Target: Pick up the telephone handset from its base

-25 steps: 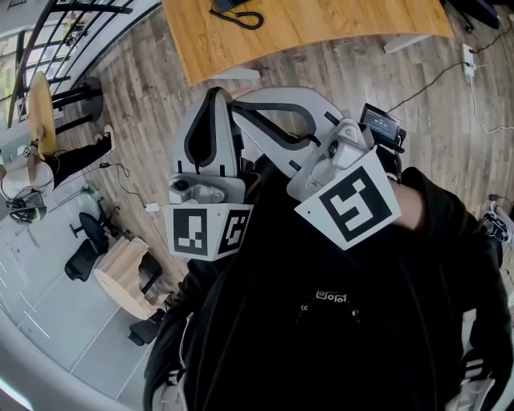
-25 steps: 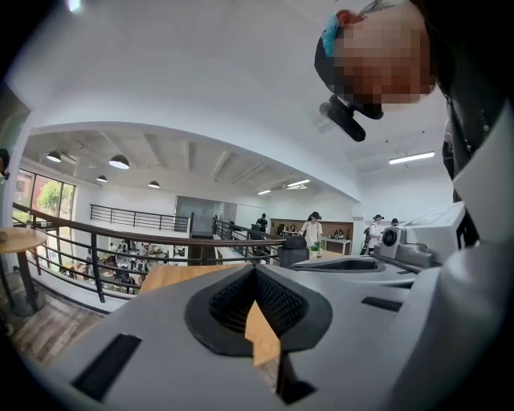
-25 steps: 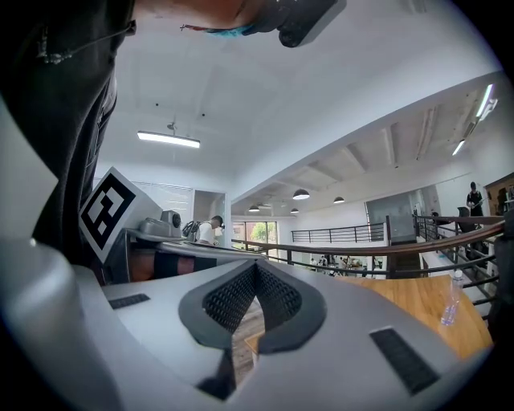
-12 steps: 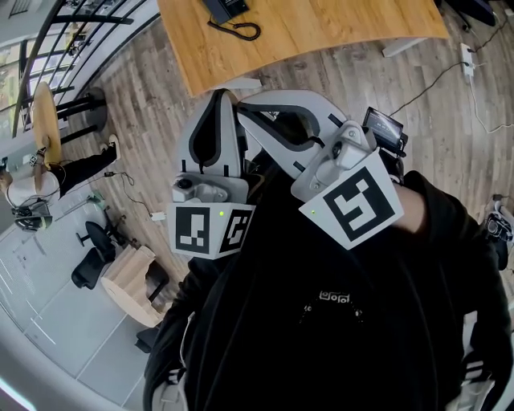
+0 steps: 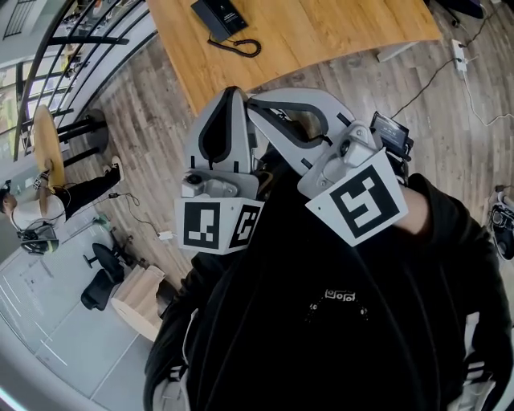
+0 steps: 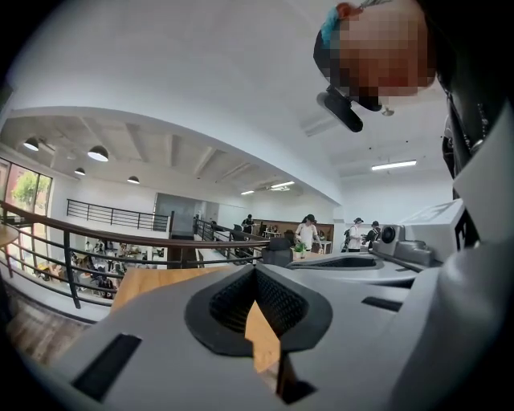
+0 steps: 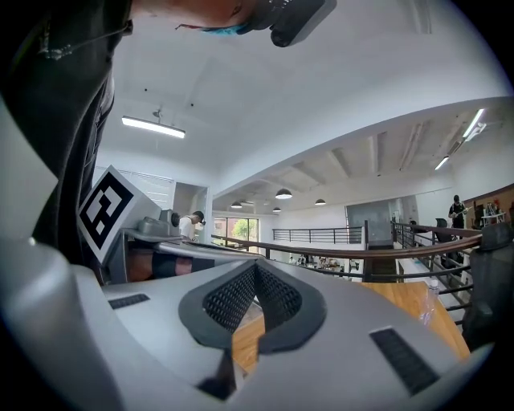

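Note:
A black telephone (image 5: 218, 16) with its handset on the base lies on the wooden table (image 5: 321, 32) at the top of the head view, and its coiled cord (image 5: 242, 46) trails toward the table's near edge. Both grippers are held up close to the person's chest, well short of the table. My left gripper (image 5: 233, 95) points toward the table with its jaws shut and empty; its pads (image 6: 269, 301) meet at the tip. My right gripper (image 5: 255, 106) arcs in from the right, tip beside the left one, also shut and empty (image 7: 255, 271). Neither gripper view shows the telephone.
Wooden floor lies between the person and the table. A black railing (image 5: 72, 40) runs along the left, over a lower level with chairs. A power strip and cable (image 5: 460, 54) lie on the floor at right. Several people (image 6: 307, 233) stand far off.
The table and telephone have slid further down into the head view, so more of the phone shows. Both grippers have stayed shut and together in front of the chest.

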A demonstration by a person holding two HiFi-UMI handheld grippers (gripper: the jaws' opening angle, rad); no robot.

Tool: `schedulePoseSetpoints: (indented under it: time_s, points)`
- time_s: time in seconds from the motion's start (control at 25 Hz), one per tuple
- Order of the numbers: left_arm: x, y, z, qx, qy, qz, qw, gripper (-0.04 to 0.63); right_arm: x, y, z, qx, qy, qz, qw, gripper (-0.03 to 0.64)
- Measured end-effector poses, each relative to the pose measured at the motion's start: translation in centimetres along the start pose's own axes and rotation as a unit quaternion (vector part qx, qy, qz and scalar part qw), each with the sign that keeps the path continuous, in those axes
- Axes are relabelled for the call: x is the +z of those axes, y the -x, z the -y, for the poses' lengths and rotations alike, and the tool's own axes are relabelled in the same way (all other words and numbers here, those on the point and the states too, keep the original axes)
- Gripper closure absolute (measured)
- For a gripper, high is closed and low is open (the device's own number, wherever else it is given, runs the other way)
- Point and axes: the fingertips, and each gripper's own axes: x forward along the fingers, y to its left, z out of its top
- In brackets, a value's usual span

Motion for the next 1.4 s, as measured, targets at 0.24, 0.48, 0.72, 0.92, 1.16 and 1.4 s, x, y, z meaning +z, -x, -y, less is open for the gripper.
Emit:
schedulePoseSetpoints:
  time_s: [0.24,0.48,0.72,0.92,1.16,1.4]
  points:
    - [0.0,-1.5,-2.5,-0.010,0.012,-0.003,0.9999,0.591,-0.2,-2.7,1.1,-0.012,-0.006,-0.012,1.000,0.598]
    - [-0.2,-3.5,-5.7,-0.019,0.020,-0.010,0.9996,0.591,-0.6,-6.2,2.6,-0.021,-0.013,-0.022,0.999,0.598]
    - [-0.2,-4.7,-10.0,-0.018,0.027,-0.014,0.9994,0.591,-0.7,-10.6,3.2,-0.024,-0.017,-0.023,0.999,0.598]
    - [0.1,-5.3,-14.7,-0.020,0.032,-0.014,0.9992,0.591,-0.7,-15.3,3.0,-0.024,-0.016,-0.031,0.999,0.598]
    - [0.6,-6.4,-19.9,-0.035,0.042,-0.006,0.9985,0.591,-0.5,-20.5,3.1,-0.035,-0.005,-0.043,0.998,0.598]
    - [0.2,-7.9,-24.5,-0.052,0.057,-0.005,0.9970,0.591,-1.1,-25.3,3.8,-0.047,-0.001,-0.059,0.997,0.598]
